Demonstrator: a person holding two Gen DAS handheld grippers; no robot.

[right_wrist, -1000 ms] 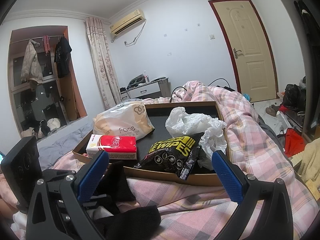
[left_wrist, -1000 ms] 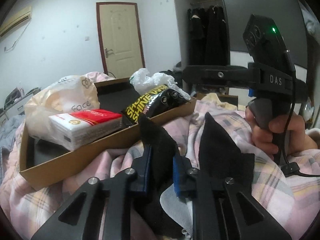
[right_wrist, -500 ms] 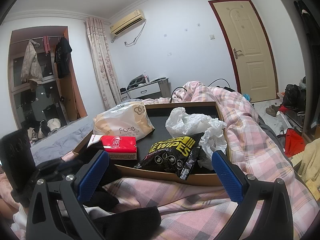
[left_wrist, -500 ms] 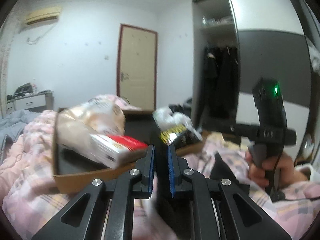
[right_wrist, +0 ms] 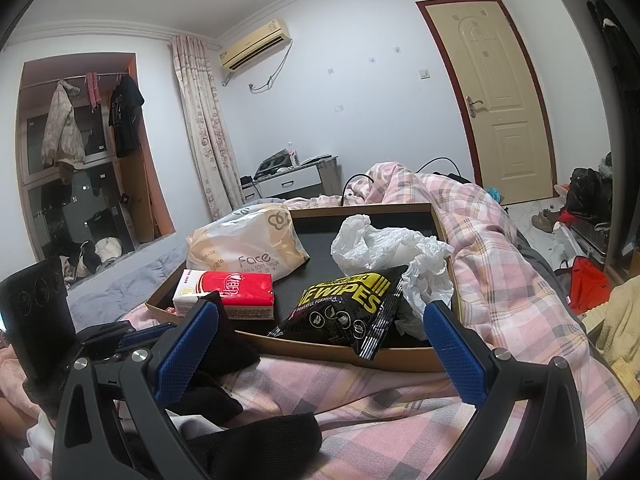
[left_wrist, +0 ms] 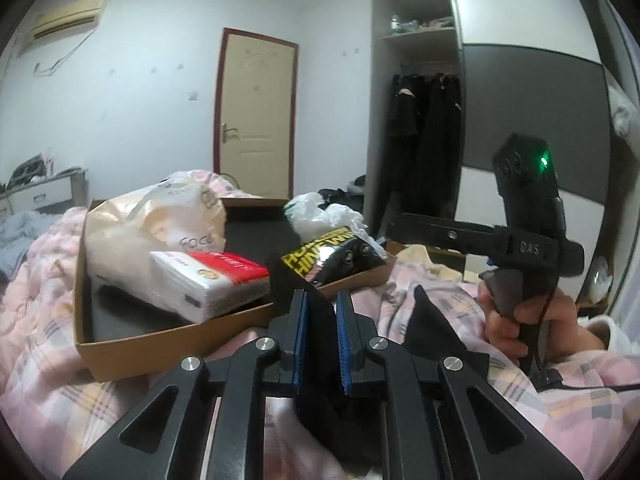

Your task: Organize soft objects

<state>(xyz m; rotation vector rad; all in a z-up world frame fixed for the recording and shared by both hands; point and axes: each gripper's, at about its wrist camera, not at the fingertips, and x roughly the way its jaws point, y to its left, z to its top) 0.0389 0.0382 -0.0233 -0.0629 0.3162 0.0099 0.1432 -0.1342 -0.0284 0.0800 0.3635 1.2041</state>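
Note:
My left gripper (left_wrist: 320, 300) is shut on a black cloth (left_wrist: 285, 280), which sticks up between the blue pads and hangs below them. It is held just in front of the cardboard tray (left_wrist: 160, 344). A second black cloth (left_wrist: 432, 324) lies on the pink plaid blanket to the right. In the tray are a beige tissue bag (right_wrist: 248, 246), a red-and-white tissue pack (right_wrist: 230, 294), a black-and-yellow wipes pack (right_wrist: 348, 306) and a white plastic bag (right_wrist: 384, 244). My right gripper (right_wrist: 320, 346) stands open before the tray with nothing between its pads. The left gripper (right_wrist: 132, 340) shows at the lower left.
The tray rests on a rumpled blanket (right_wrist: 500, 280) over a bed. A hand (left_wrist: 520, 320) holds the right gripper's handle at the right. A wardrobe with dark clothes (left_wrist: 424, 140) stands behind, a door (right_wrist: 496, 100) further back, and bags (right_wrist: 588, 284) lie on the floor.
The left gripper has closed fully on the black cloth, lifted it off the blanket and rolled level. The right gripper has stayed still and open.

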